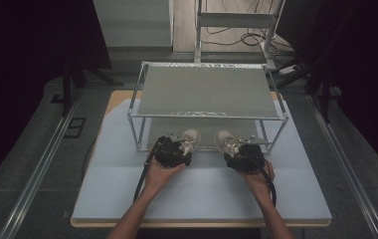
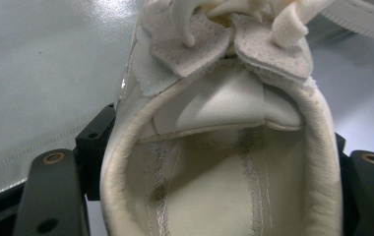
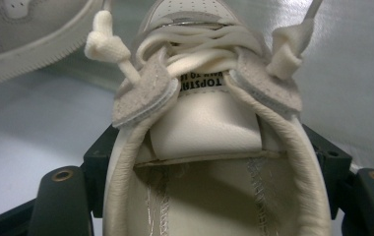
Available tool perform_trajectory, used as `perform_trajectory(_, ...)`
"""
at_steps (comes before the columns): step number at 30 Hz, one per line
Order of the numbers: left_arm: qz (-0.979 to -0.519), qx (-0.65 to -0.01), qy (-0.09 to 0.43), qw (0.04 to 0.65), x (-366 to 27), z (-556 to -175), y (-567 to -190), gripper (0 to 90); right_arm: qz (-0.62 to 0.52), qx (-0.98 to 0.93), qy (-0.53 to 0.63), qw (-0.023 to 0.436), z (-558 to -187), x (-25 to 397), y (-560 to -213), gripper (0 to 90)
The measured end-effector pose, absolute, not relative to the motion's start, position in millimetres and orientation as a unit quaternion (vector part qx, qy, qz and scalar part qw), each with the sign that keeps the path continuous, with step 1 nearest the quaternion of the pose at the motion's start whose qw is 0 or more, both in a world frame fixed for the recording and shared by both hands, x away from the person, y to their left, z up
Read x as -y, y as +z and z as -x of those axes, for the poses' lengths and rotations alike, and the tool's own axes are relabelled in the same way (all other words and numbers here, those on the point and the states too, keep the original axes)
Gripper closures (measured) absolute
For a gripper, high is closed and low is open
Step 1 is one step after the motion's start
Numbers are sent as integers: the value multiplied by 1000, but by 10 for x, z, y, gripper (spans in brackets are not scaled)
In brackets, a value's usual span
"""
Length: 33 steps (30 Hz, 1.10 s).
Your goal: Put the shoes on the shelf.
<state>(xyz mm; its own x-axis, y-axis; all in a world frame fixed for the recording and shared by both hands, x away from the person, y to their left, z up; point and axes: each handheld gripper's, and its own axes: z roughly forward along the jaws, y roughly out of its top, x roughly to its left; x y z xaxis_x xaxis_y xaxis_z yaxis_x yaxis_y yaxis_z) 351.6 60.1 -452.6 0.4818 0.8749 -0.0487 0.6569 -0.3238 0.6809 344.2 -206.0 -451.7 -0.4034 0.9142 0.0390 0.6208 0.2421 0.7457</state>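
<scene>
Two cream-white sneakers sit at the front of a metal two-tier rack (image 1: pixel 208 89). My left gripper (image 1: pixel 173 151) is shut on the heel of the left sneaker (image 1: pixel 189 138), whose toe points under the rack. In the left gripper view the black jaws press both sides of the left sneaker's (image 2: pixel 224 147) padded collar, with laces at the top. My right gripper (image 1: pixel 244 155) is shut on the heel of the right sneaker (image 1: pixel 227 141). The right gripper view looks into the right sneaker's (image 3: pixel 209 142) opening, tongue label and knotted laces, with the other sneaker (image 3: pixel 32 29) at upper left.
The rack stands on a pale blue mat (image 1: pixel 127 184) that covers the table; its upper shelf (image 1: pixel 207 92) is bare. Thin metal legs (image 1: pixel 140 134) frame the lower opening. Dark curtains and floor cables (image 1: pixel 246 37) lie beyond the table.
</scene>
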Motion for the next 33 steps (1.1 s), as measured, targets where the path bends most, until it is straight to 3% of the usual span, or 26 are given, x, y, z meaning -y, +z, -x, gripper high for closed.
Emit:
perform_trajectory(9, -789, -492, 166, 328, -551, -3719, -4575, 279, -512, -760, 340, 213, -3637, 1839, -4574, 280)
perform_trajectory(10, -808, -461, 178, 321, -587, -3788, -4578, 279, -514, -759, 337, 215, -3655, 1825, -4575, 279)
perform_trajectory(22, -786, -500, 164, 323, -409, -4014, -4657, 279, -533, -747, 324, 230, -3918, 1706, -4622, 278)
perform_trajectory(33, -799, -493, 164, 303, -322, -4116, -4717, 277, -546, -743, 316, 221, -4047, 1621, -4772, 271)
